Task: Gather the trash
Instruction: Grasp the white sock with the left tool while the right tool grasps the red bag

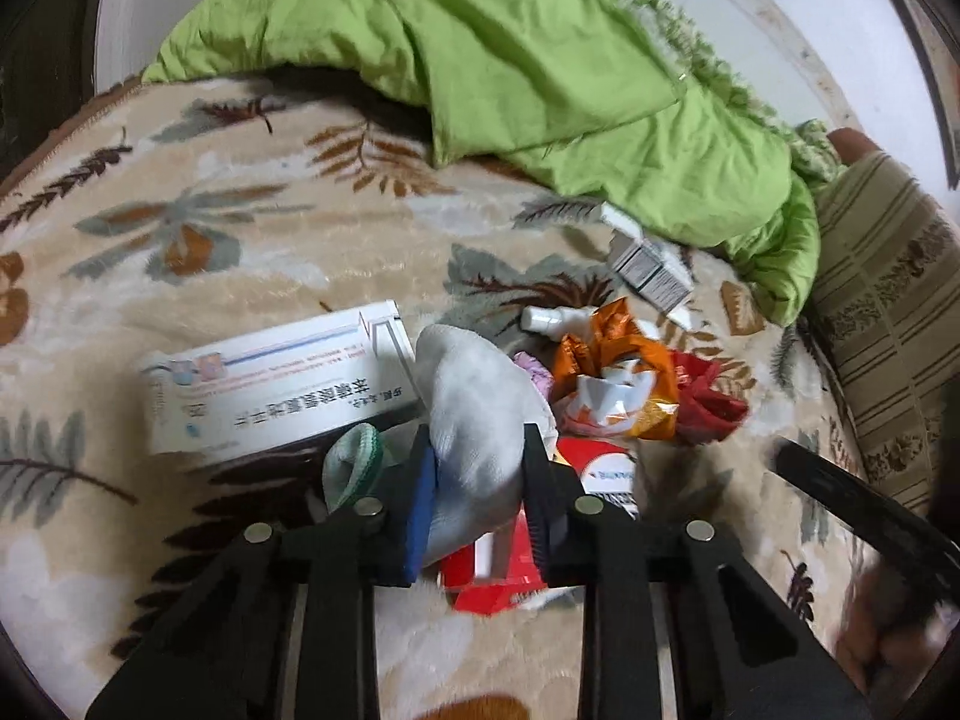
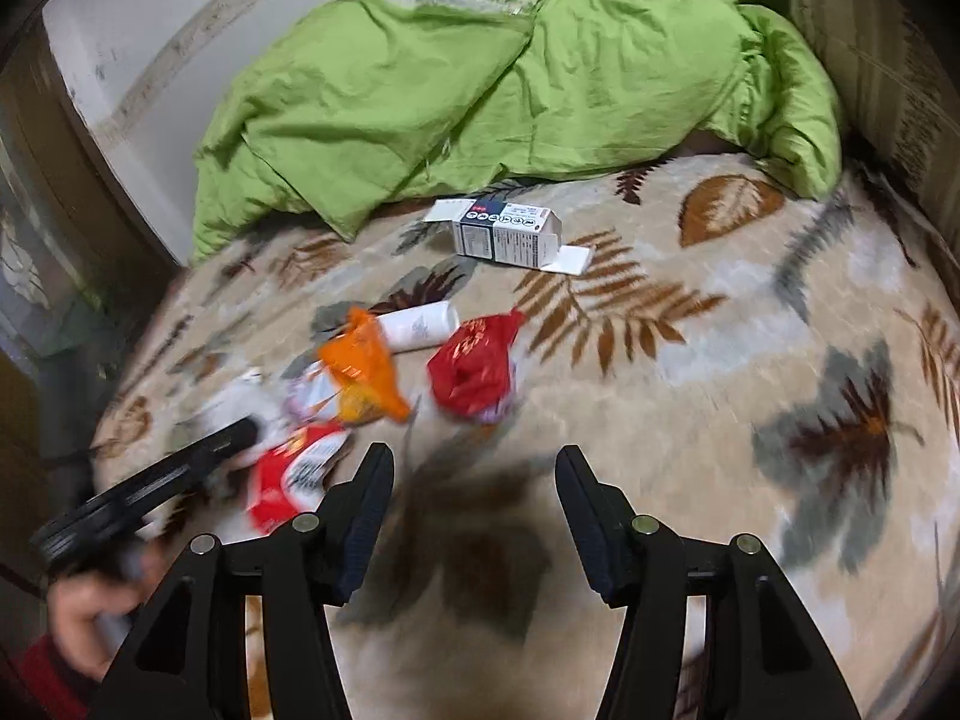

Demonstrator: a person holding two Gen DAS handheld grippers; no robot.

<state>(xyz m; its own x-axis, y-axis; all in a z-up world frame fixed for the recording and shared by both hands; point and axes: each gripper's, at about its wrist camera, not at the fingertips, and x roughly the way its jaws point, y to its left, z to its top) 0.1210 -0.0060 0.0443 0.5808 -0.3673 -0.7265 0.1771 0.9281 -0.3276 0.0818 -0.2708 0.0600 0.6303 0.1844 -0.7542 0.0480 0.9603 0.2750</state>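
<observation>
Trash lies scattered on the leaf-patterned blanket (image 1: 252, 228) ahead of both grippers, and we have our left gripper (image 1: 480, 468) clenched on a white sock (image 1: 474, 408), its pads pressing the cloth from either side while the green-trimmed cuff (image 1: 354, 462) hangs out to the left of the fingers. Just left of that gripper, touching the sock, lies a white medicine box (image 1: 270, 390) on its side; under and just right of the fingers we see a red and white packet (image 1: 600, 468). Beyond the fingertips sit a crumpled orange wrapper (image 1: 624, 372), a red wrapper (image 1: 708, 396) beside it, a small white bottle (image 1: 546, 317) lying flat, and further off to the right a small carton (image 1: 648, 267) near the edge of the green quilt (image 1: 540, 60). Our right gripper (image 2: 474, 480) is released — jaws spread, nothing between them, only bare blanket beneath. Ahead of it and slightly left lies the red wrapper (image 2: 474, 366), apart from the fingertips; the orange wrapper (image 2: 360, 366) and white bottle (image 2: 420, 327) lie further left, the red and white packet (image 2: 294, 474) just beside the left finger. The carton (image 2: 510, 234) lies well ahead with both end flaps open — we cannot tell what is inside it, nor inside the medicine box.
</observation>
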